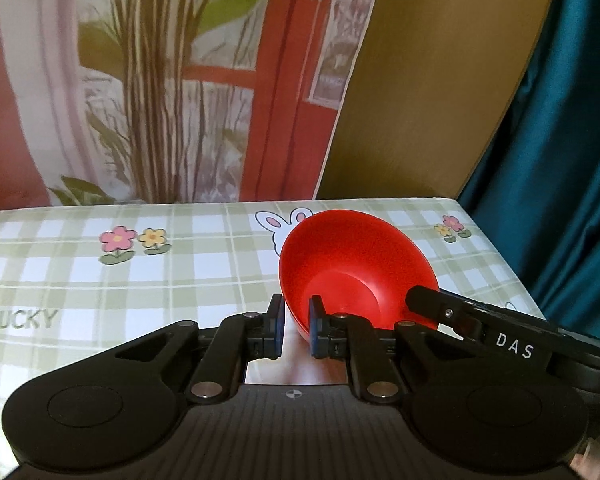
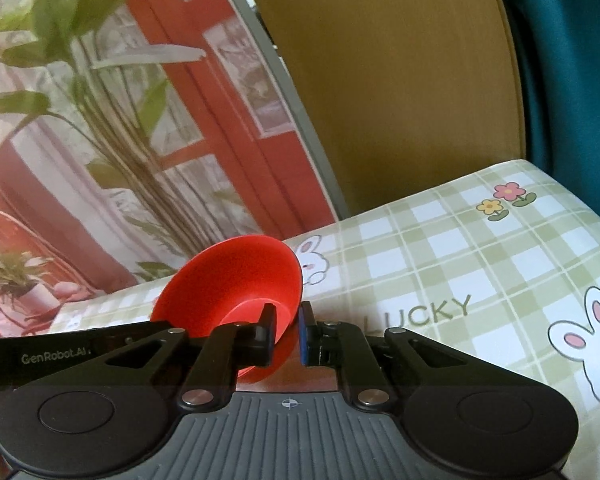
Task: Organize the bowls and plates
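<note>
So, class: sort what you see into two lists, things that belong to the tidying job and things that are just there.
Part of the job:
red bowl
left gripper, fingers on the bowl's rim
right gripper, fingers on the rim

Just there:
checked tablecloth
plant poster
teal curtain

"LUCKY" on the tablecloth (image 1: pixel 100 280); "DAS" and "GenRobot.AI" on the tongs' arms.

My left wrist camera looks forward, low and level across the checked tablecloth (image 1: pixel 180 272). My right wrist camera sits equally close, rolled sideways. Both views share the red bowl (image 1: pixel 352 268) (image 2: pixel 236 276), the tablecloth (image 2: pixel 460 264) and the backdrop.
</note>
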`<state>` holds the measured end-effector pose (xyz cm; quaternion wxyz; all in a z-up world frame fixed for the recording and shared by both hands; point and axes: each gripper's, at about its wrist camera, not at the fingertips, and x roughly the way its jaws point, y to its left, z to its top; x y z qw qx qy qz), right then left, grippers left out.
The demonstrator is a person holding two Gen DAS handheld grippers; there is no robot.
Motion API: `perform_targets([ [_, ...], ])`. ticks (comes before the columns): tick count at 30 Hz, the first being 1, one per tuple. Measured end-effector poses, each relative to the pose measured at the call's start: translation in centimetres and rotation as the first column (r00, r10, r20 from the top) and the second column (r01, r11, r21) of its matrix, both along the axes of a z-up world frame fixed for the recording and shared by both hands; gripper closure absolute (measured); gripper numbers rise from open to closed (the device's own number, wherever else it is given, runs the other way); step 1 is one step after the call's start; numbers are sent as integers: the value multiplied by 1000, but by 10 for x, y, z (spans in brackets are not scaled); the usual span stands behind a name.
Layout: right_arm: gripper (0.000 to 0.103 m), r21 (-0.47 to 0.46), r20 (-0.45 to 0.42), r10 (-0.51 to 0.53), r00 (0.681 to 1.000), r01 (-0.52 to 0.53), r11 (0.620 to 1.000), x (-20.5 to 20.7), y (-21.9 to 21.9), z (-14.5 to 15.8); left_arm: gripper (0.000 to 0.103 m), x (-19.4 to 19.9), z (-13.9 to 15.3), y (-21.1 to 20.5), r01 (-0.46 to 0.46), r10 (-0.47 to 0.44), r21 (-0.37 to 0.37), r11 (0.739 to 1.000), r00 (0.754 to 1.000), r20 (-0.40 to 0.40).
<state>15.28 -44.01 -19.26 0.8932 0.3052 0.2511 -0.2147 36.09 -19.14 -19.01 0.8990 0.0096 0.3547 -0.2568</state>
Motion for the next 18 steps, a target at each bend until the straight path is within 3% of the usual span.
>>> perform_targets([
  [18,92,-29,30,38,999,-37,999,-36,70,38,89,-83,30,45,-25,25,5,1000,997,71],
])
